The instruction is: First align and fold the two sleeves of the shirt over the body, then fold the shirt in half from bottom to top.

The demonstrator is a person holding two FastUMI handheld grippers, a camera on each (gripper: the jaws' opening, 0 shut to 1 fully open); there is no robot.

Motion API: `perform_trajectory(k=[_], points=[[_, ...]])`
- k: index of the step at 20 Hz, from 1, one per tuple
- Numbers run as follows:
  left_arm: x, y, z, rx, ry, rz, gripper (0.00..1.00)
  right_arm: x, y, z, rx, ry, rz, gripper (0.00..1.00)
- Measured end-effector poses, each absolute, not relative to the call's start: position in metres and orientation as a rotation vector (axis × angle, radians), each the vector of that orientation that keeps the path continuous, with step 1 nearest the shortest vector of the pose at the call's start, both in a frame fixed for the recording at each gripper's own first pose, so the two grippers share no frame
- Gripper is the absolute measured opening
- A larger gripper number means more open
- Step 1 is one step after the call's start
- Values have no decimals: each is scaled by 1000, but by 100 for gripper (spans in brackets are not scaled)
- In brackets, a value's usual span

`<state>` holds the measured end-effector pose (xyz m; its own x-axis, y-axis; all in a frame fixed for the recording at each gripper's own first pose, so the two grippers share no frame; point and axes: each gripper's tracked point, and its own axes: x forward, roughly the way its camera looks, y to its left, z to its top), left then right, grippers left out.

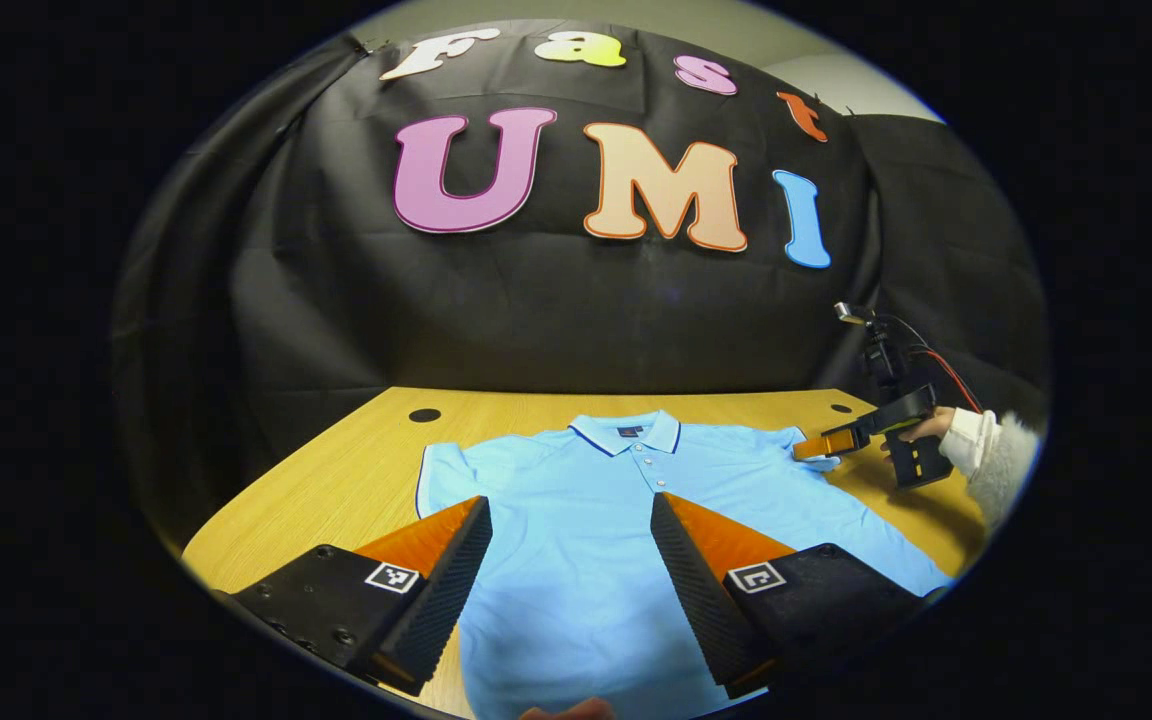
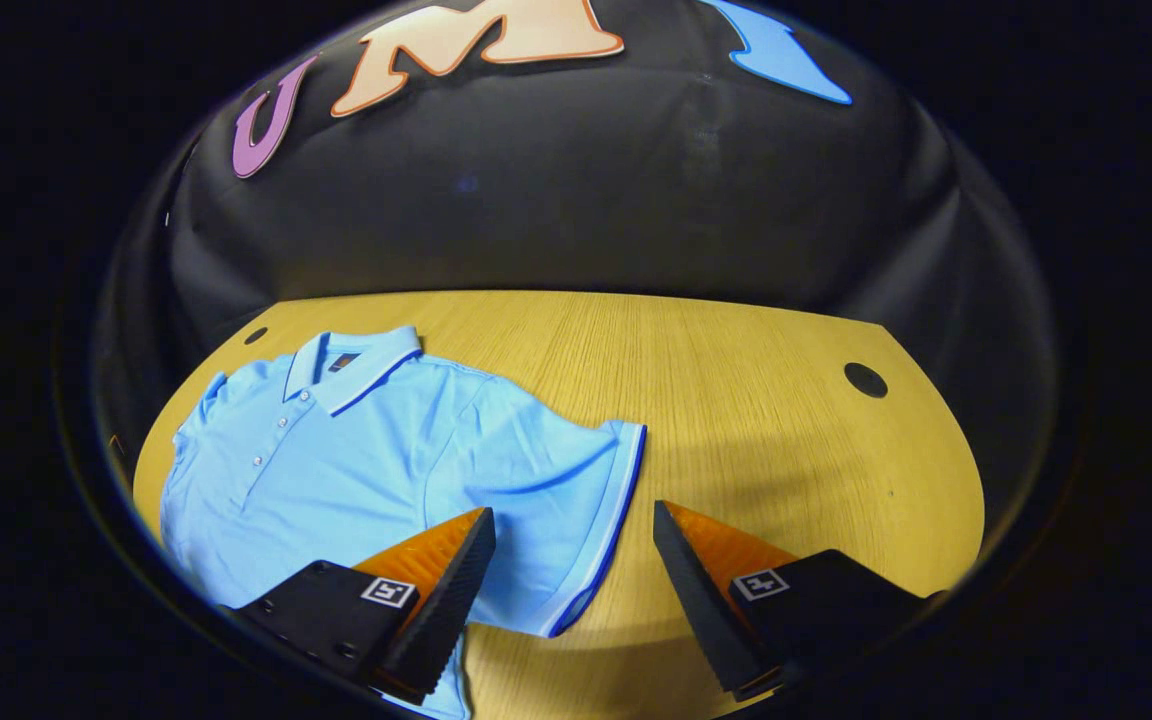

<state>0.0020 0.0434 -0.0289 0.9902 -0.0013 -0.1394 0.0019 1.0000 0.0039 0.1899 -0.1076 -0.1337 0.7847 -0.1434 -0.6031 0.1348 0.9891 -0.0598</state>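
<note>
Both grippers stand with jaws apart: the right gripper (image 2: 571, 545) straddles the sleeve (image 2: 576, 500) hem for pickup. The left gripper (image 1: 571, 545) hovers over the shirt (image 1: 576, 560) body, apparently clear of the fabric.

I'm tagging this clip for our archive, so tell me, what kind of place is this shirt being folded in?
Most likely a staged recording booth, not a home. A black cloth backdrop hangs behind a bare wooden table, with one light blue polo shirt laid flat, and a person's hand holds a handheld gripper.
</note>
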Motion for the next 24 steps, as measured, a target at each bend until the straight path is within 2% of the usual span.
perform_trajectory(k=[4, 7, 10, 13, 15, 16, 17, 20, 24], points=[[0, 46, -30, 1, 140, 3, 95, 190, -110, -134, -2, 655, -152, 94], [-1, 48, -31, -4, 142, 7, 95, 190, -106, -134, -6, 653, -137, 85], [-4, 49, -33, -11, 139, 12, 95, 190, -97, -133, -7, 647, -103, 67], [-4, 51, -33, -19, 144, 17, 95, 190, -85, -135, 14, 649, -73, 29], [-5, 52, -34, -25, 148, 19, 95, 191, -83, -135, 32, 653, -75, 10], [-7, 53, -36, -29, 148, 21, 96, 189, -83, -134, 37, 652, -74, 9], [-7, 55, -35, -33, 147, 23, 95, 190, -82, -136, 51, 662, -82, 3], [-8, 59, -32, -37, 147, 33, 96, 192, -80, -132, 48, 647, -89, 3], [-10, 66, -32, -44, 141, 50, 95, 205, -62, -104, 49, 547, -73, 2]])
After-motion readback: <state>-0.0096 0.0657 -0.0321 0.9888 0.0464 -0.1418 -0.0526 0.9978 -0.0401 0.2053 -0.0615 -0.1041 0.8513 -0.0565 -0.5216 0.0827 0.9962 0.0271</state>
